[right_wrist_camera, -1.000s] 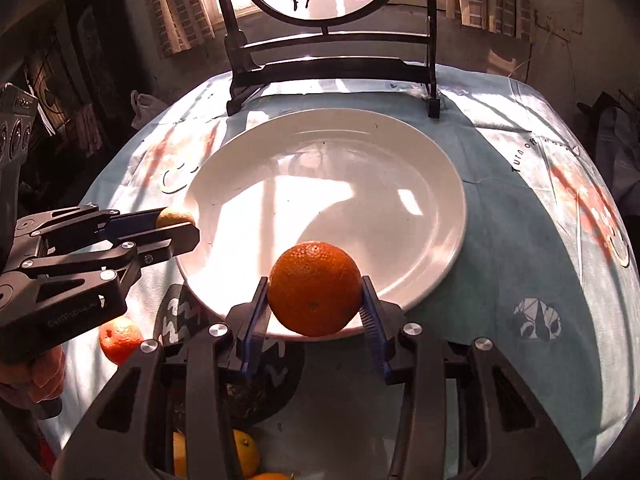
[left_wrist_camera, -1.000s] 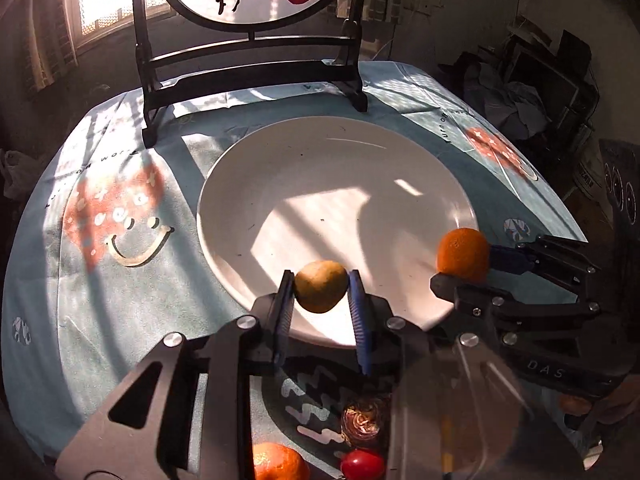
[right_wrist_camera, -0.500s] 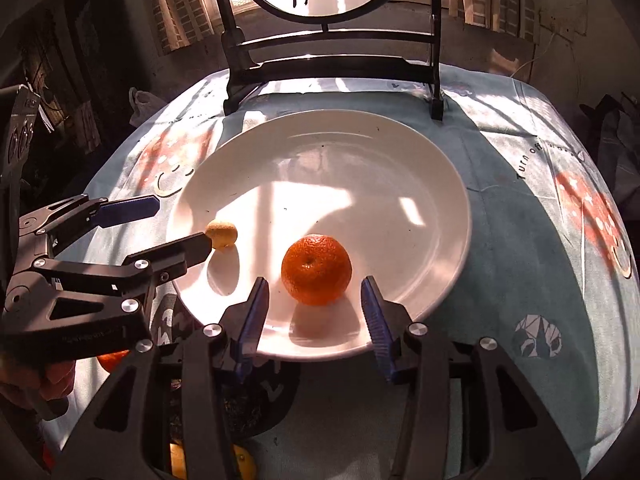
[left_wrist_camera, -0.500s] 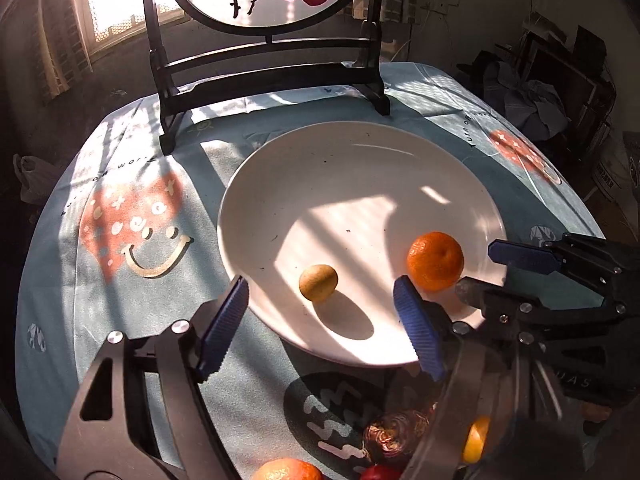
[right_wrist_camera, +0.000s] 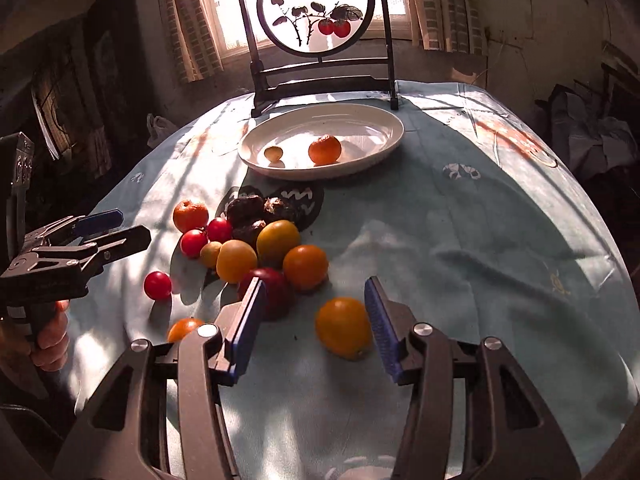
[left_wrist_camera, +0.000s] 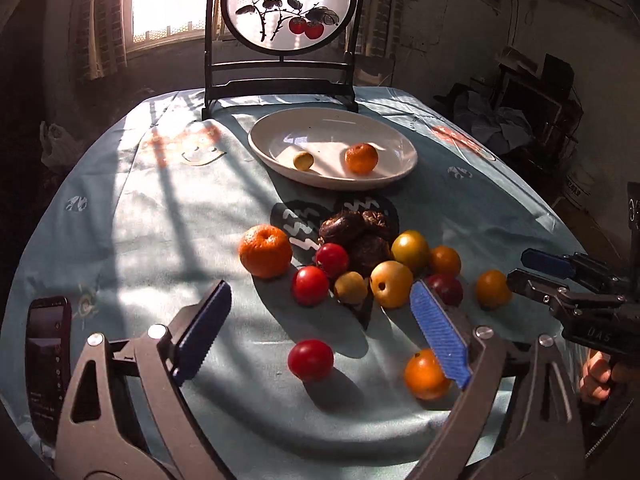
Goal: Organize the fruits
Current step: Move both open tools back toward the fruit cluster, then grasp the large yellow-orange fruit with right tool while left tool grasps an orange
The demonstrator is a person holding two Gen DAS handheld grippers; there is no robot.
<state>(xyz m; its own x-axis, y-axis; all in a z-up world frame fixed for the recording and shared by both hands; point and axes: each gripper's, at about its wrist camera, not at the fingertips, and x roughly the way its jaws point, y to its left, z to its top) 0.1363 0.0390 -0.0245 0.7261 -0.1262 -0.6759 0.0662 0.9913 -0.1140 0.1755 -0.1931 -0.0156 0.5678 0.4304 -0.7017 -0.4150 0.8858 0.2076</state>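
A white plate (left_wrist_camera: 396, 144) (right_wrist_camera: 376, 120) at the far middle of the table holds a small yellow-green fruit (left_wrist_camera: 303, 160) (right_wrist_camera: 274, 153) and an orange (left_wrist_camera: 361, 157) (right_wrist_camera: 324, 149). A pile of loose fruits lies nearer: a mandarin (left_wrist_camera: 265, 251), red tomatoes (left_wrist_camera: 310, 285), yellow fruits (left_wrist_camera: 391, 283) and dark dates (left_wrist_camera: 347, 227). My left gripper (left_wrist_camera: 320, 330) is open and empty above a lone red tomato (left_wrist_camera: 311, 360). My right gripper (right_wrist_camera: 314, 326) is open, with an orange-yellow fruit (right_wrist_camera: 344, 332) between its fingers, not gripped.
A dark wooden stand with a round painted screen (left_wrist_camera: 286, 6) stands behind the plate. A phone (left_wrist_camera: 46, 360) lies at the table's left front edge. An orange fruit (left_wrist_camera: 426, 374) sits by my left gripper's right finger. The round table carries a light blue cloth (right_wrist_camera: 480, 240).
Both grippers let go of their fruits on the plate, opened, and pulled back toward me. The pile of loose fruits has come into view in front of them.
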